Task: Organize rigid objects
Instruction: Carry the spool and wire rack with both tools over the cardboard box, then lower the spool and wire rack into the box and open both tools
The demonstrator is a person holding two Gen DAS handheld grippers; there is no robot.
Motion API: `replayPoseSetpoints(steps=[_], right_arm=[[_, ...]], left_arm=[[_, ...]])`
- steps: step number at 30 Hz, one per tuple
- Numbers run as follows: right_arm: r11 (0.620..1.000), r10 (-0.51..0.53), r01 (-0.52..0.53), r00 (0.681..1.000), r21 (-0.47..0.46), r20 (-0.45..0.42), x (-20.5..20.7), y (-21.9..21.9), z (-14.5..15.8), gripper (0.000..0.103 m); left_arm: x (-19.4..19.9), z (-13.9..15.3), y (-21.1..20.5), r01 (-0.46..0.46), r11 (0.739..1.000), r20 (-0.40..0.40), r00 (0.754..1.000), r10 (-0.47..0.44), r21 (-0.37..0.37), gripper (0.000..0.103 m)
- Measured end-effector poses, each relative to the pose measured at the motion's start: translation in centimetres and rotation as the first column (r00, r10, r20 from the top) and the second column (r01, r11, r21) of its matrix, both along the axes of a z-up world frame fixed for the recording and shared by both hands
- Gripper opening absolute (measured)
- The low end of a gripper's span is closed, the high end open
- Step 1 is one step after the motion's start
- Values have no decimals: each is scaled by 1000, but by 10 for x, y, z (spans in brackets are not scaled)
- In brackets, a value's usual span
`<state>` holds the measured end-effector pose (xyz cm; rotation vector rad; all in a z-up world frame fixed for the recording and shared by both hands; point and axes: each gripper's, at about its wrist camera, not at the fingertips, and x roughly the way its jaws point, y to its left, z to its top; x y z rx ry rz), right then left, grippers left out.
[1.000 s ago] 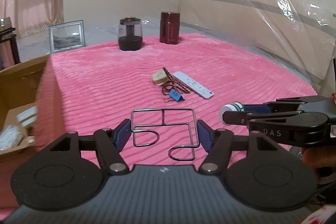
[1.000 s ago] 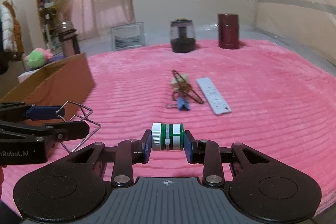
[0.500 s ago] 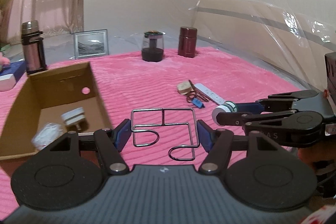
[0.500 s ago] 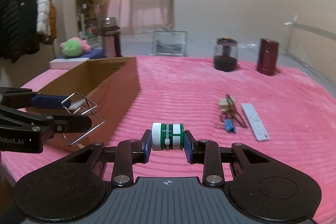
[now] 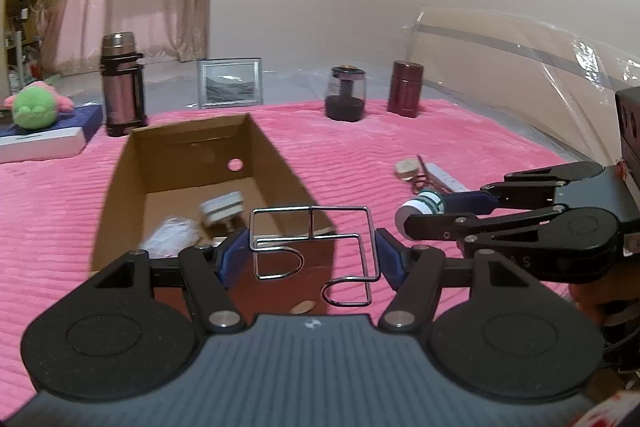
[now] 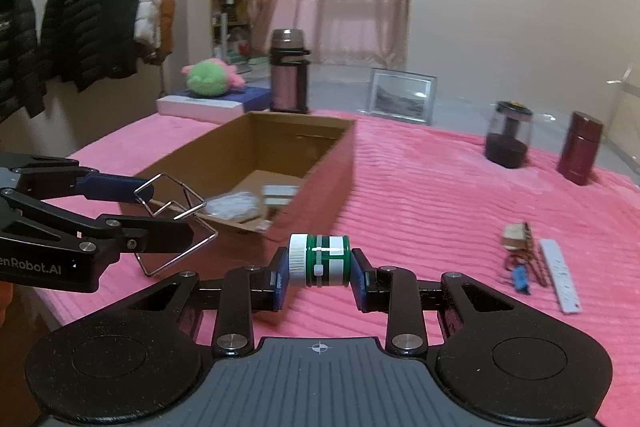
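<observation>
Grippers both loaded. Your left gripper [image 5: 310, 261] clamps a bent wire rack [image 5: 312, 247] across its width, held above the near end of the open cardboard box [image 5: 276, 155]. Your right gripper [image 6: 320, 277] pinches a small green-and-white jar [image 6: 320, 259] end to end, beside the box over the pink blanket [image 6: 440, 187]. Box contents are blurred; possibly a plastic bag and a white block. A remote [image 6: 560, 277] lies on the blanket, right.
</observation>
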<state>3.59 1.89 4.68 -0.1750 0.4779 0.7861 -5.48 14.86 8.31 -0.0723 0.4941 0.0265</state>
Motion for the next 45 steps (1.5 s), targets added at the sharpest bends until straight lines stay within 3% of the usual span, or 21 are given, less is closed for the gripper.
replayPoseSetpoints(steps=[13,20,28,34,45], right_arm=[[994,106,-106,994,-14,24,0,61,7,28],[987,159,-158,986,-24,48,16,84,17,28],[968,233,-227,972,-104,39,62,107,21,28],[911,355,-346,935,-224,0,91,129,13,28],[728,529,-520,841,-447,-118,117,174,-21,28]], left_arm=[[-14,16,61,-37,999,6,999,37,21,63],[3,29,97,11,999,-3,1000,-11,33,63],[49,36,138,122,986,-74,991,-114,118,63],[92,26,152,269,952,-180,954,-242,145,63],[155,-9,156,477,859,-385,840,-383,185,63]])
